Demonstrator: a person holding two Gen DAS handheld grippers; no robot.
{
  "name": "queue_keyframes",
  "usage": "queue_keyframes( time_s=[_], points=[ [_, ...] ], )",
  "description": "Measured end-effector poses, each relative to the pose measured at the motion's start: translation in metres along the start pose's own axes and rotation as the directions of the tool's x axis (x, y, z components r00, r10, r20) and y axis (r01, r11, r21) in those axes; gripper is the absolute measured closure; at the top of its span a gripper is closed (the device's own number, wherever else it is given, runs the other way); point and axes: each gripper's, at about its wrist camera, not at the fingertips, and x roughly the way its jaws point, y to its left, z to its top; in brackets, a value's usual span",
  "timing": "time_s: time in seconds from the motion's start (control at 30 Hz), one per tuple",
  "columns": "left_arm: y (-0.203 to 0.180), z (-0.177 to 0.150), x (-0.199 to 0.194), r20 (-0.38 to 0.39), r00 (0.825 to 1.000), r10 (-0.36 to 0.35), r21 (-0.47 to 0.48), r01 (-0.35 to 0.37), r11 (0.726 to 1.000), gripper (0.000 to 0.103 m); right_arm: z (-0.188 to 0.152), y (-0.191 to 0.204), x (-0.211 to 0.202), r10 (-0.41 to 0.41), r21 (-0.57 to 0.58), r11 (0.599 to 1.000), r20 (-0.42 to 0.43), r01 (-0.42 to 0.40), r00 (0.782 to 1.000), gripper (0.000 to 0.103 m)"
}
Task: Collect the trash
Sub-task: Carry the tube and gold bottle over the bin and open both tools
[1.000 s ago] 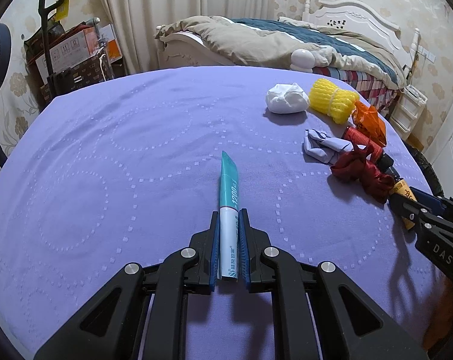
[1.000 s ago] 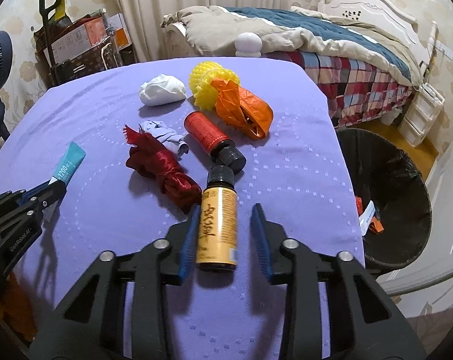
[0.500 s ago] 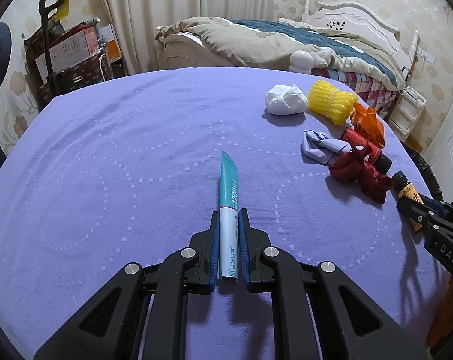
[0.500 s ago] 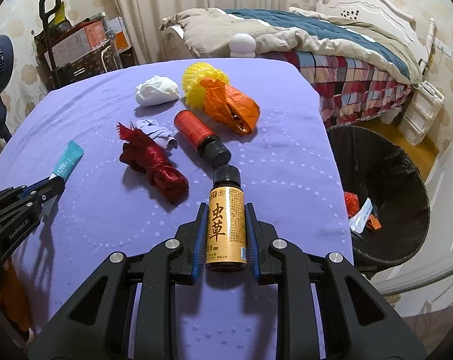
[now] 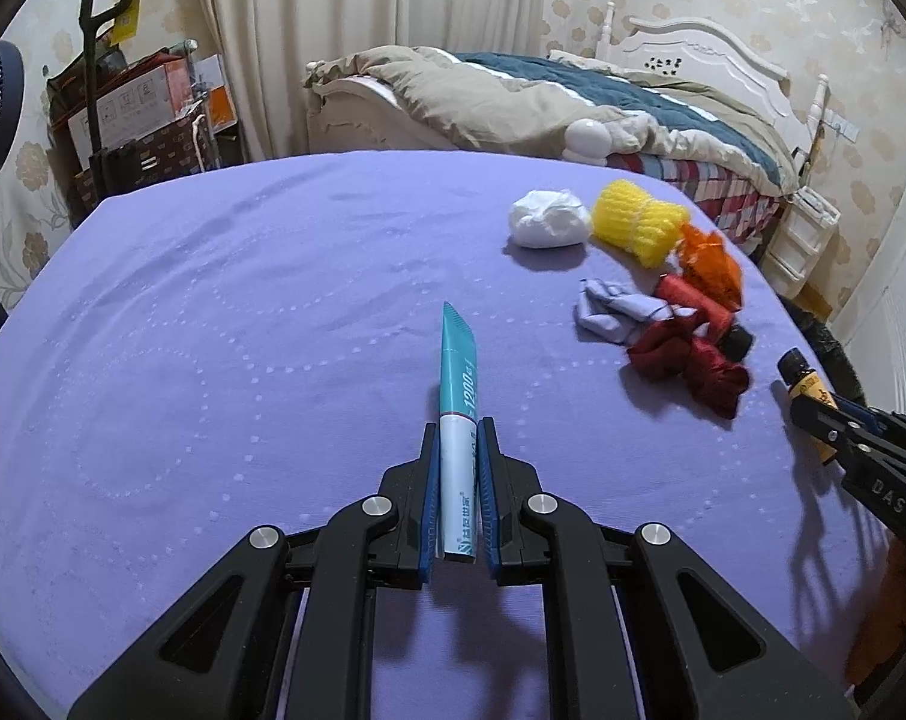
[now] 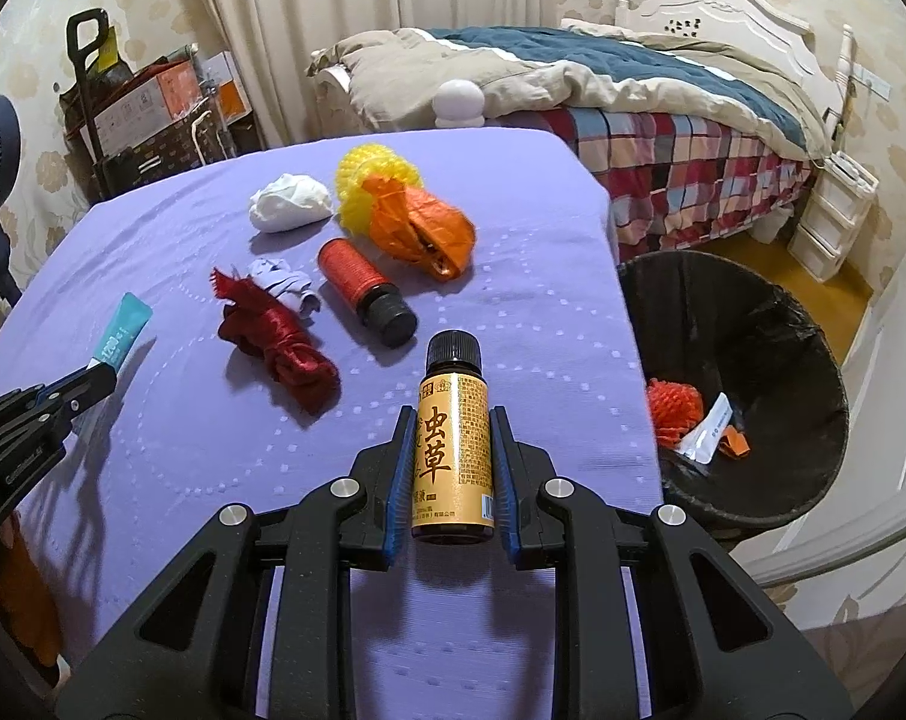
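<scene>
My left gripper (image 5: 458,438) is shut on a teal and white tube (image 5: 458,384) and holds it over the purple table (image 5: 213,330). My right gripper (image 6: 452,426) is shut on a gold bottle with a black cap (image 6: 453,438), lifted above the table near its right edge. A black-lined trash bin (image 6: 747,324) stands on the floor to the right, with some trash inside. The left gripper and tube also show in the right wrist view (image 6: 102,372). The right gripper with the bottle shows in the left wrist view (image 5: 813,396).
On the table lie a white wad (image 6: 290,202), a yellow foam net (image 6: 369,180), an orange bag (image 6: 423,228), a red bottle with a black cap (image 6: 363,288), a dark red cloth (image 6: 279,354) and a pale crumpled paper (image 6: 282,282). A bed (image 6: 633,96) stands behind.
My right gripper has shut on the gold bottle and lifted it off the table, drawing back. My left gripper still holds the tube and has barely moved.
</scene>
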Motion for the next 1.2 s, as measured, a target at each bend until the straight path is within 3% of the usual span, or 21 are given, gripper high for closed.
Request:
queue_keyframes(
  time_s=[0.27,0.6,0.83,1.2],
  points=[
    [-0.036,0.014,-0.017,0.059,0.996,-0.073,0.060,0.069,0.996,0.090,0.008,-0.025,-0.014,-0.041,0.040,0.998,0.043,0.039,0.998,0.080],
    [-0.111,0.038,-0.015,0.100,0.978,-0.183,0.178,0.163,0.970,0.090,0.022,-0.085,-0.025,-0.145,0.122,0.983,0.089,0.134,0.985,0.080],
    [-0.171,0.052,0.004,0.096,0.967,-0.235,0.261,0.204,0.944,0.090,0.032,-0.123,-0.019,-0.198,0.167,0.969,0.093,0.181,0.976,0.080],
    [-0.233,0.070,0.040,0.056,0.965,-0.255,0.323,0.224,0.919,0.090,0.038,-0.165,-0.001,-0.244,0.203,0.953,0.073,0.225,0.967,0.080]
  ],
)
